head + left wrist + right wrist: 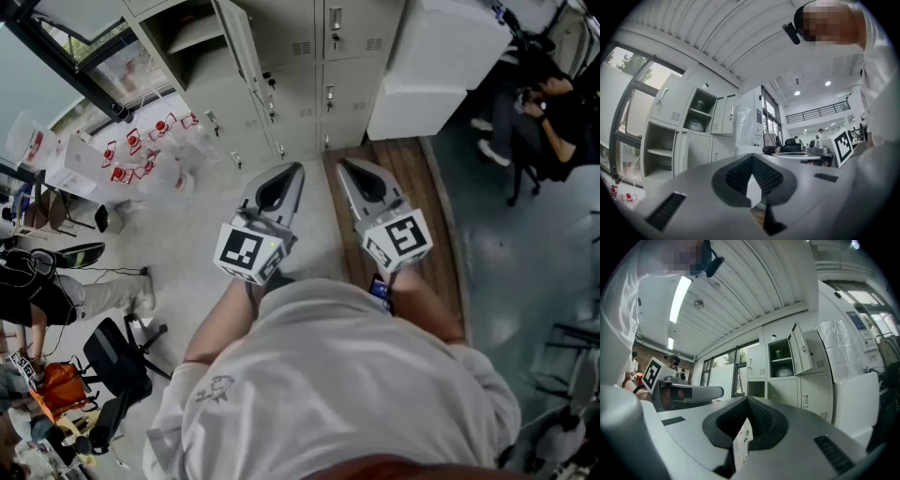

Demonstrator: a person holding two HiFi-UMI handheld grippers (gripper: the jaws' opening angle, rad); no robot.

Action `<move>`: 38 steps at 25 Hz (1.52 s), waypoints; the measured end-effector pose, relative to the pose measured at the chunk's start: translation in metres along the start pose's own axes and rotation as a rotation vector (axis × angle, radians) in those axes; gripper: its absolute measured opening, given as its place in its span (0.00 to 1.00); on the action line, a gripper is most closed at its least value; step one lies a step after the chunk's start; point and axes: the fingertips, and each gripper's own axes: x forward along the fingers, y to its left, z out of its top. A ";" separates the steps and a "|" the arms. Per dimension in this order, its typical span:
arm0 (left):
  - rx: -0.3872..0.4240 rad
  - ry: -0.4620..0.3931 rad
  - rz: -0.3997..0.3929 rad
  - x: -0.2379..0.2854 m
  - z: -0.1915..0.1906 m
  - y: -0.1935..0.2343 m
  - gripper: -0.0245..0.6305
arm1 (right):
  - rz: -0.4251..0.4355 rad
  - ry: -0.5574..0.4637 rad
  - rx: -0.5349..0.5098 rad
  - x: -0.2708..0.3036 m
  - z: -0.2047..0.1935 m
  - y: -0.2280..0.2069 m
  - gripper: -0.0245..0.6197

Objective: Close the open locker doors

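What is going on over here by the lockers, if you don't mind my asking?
A person stands facing a bank of grey lockers with a tool in each hand. The left tool and the right tool are both shut and empty. They point toward the lockers and touch nothing. An upper locker door hangs open, showing items on shelves inside, and a lower compartment is open too. No door is being pushed right now.

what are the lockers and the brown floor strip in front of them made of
Lockers: likely painted sheet metal, pale grey; thin door edges and stamped vent slots suggest it. Brown strip: looks like wood planking, with lengthwise board lines; could be laminate.
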 end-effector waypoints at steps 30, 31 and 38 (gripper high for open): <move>-0.023 -0.024 0.045 -0.013 0.001 0.048 0.03 | 0.012 -0.031 0.041 0.039 -0.001 0.005 0.03; -0.024 -0.025 0.046 -0.015 0.002 0.052 0.03 | 0.017 -0.028 0.041 0.043 -0.001 0.007 0.03; -0.028 -0.027 0.050 -0.029 0.004 0.098 0.03 | 0.041 -0.019 0.013 0.089 -0.006 0.024 0.03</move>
